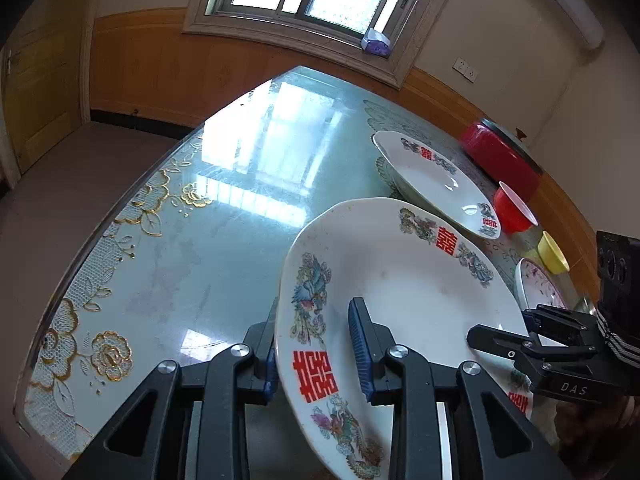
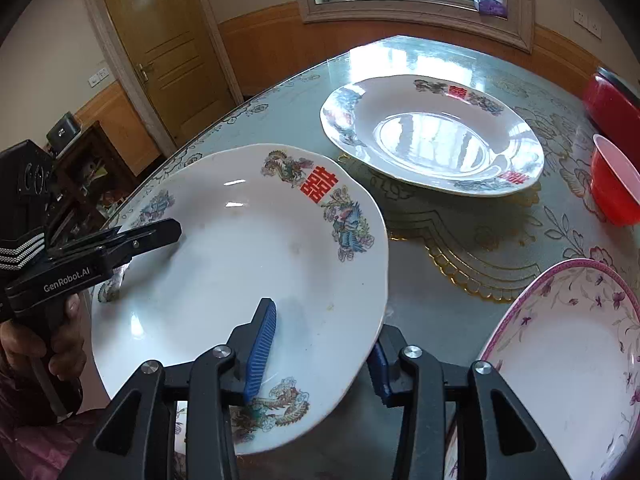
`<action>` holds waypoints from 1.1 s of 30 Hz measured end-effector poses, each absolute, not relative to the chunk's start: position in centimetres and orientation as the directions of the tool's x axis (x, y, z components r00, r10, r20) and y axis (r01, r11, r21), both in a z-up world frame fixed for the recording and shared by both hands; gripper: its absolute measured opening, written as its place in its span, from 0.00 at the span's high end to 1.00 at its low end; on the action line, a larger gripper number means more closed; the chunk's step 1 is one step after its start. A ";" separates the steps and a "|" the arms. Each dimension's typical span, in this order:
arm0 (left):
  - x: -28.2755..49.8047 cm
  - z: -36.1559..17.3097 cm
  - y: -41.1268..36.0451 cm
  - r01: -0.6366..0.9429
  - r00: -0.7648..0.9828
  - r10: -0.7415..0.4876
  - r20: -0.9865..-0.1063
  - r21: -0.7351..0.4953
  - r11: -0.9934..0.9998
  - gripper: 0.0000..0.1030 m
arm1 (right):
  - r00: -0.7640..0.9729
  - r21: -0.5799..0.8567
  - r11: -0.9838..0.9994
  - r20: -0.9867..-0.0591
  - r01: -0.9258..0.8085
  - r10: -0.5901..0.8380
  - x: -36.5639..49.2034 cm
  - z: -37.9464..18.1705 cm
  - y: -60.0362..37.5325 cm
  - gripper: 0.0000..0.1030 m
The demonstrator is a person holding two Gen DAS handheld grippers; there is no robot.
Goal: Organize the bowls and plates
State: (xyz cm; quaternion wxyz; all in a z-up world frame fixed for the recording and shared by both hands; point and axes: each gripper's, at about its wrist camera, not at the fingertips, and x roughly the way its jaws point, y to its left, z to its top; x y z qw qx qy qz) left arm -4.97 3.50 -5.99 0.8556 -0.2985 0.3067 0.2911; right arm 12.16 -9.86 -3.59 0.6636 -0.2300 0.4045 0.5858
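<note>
Glazed white ceramic is filling the lower middle of both views: the near plate (image 1: 404, 300), printed with red double-happiness characters and dragon motifs, is sitting tilted at the near edge of the glass-topped surface (image 1: 224, 216). At the lower left of the left wrist view, the left tongs (image 1: 320, 352) are straddling the plate's rim, one blue pad under the edge and one over the inner face, with a gap showing, so they are not clamped yet. Moving right, the right tongs (image 1: 516, 328) are reaching onto the opposite rim; in the right wrist view those right tongs (image 2: 320, 344) are also standing open around the rim, one pad on top and the other below the edge. Farther right and higher up, a second matching plate (image 2: 432, 136) is lying flat on the surface, then a red bowl (image 2: 612, 180) at the right edge, a yellow bowl (image 1: 554, 258), and a pink-rimmed floral plate (image 2: 572, 360) at the lower right. Such a plate is likely stiff, fairly heavy, slick and breakable; pinching deep over the flat rim on two opposite sides seems safest, since a shallow bite could be slipping off the glaze.
</note>
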 end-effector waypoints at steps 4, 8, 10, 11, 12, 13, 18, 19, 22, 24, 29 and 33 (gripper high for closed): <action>-5.1 -6.0 3.0 -0.705 0.627 0.339 -0.702 -0.324 0.631 0.71 | -0.042 0.202 0.197 -0.793 -0.959 0.608 12.6 -3.5 -10.0 0.58; -5.4 -5.9 2.5 -0.716 0.619 0.350 -0.703 -0.323 0.619 0.72 | -0.082 0.249 0.184 -0.776 -0.951 0.625 13.2 -3.3 -10.2 0.60; -5.5 -5.6 2.1 -0.722 0.618 0.365 -0.697 -0.318 0.615 0.72 | -0.089 0.251 0.175 -0.774 -0.952 0.626 13.3 -3.2 -10.2 0.60; -5.6 -5.5 1.9 -0.722 0.618 0.371 -0.693 -0.314 0.616 0.72 | -0.091 0.250 0.170 -0.773 -0.953 0.628 13.2 -3.2 -10.2 0.60; -5.6 -5.4 1.8 -0.724 0.616 0.376 -0.692 -0.308 0.617 0.72 | -0.093 0.252 0.167 -0.771 -0.953 0.630 13.2 -3.2 -10.2 0.60; -5.5 -5.3 1.6 -0.728 0.609 0.384 -0.694 -0.297 0.618 0.72 | -0.096 0.256 0.163 -0.765 -0.953 0.637 13.3 -3.1 -10.3 0.60; -5.5 -4.8 0.9 -0.733 0.596 0.417 -0.686 -0.254 0.631 0.73 | -0.082 0.219 0.131 -0.753 -0.967 0.652 12.9 -2.7 -10.9 0.65; -5.4 -4.6 0.7 -0.733 0.596 0.425 -0.681 -0.246 0.635 0.73 | -0.085 0.222 0.126 -0.747 -0.967 0.659 12.9 -2.6 -11.0 0.65; -5.4 -4.2 0.1 -0.722 0.602 0.438 -0.668 -0.220 0.656 0.73 | -0.083 0.217 0.115 -0.730 -0.969 0.678 12.9 -2.2 -11.3 0.65; -5.2 -4.2 0.0 -0.722 0.597 0.441 -0.670 -0.208 0.660 0.73 | -0.075 0.210 0.116 -0.728 -0.971 0.682 13.0 -2.2 -11.3 0.66; -4.9 -3.2 -0.6 -0.709 0.609 0.455 -0.649 -0.190 0.679 0.73 | -0.058 0.205 0.123 -0.702 -0.971 0.710 13.0 -1.4 -12.0 0.66; -4.1 -1.5 -1.2 -0.677 0.640 0.454 -0.620 -0.173 0.716 0.73 | -0.020 0.200 0.156 -0.674 -0.967 0.739 13.7 -0.1 -13.4 0.66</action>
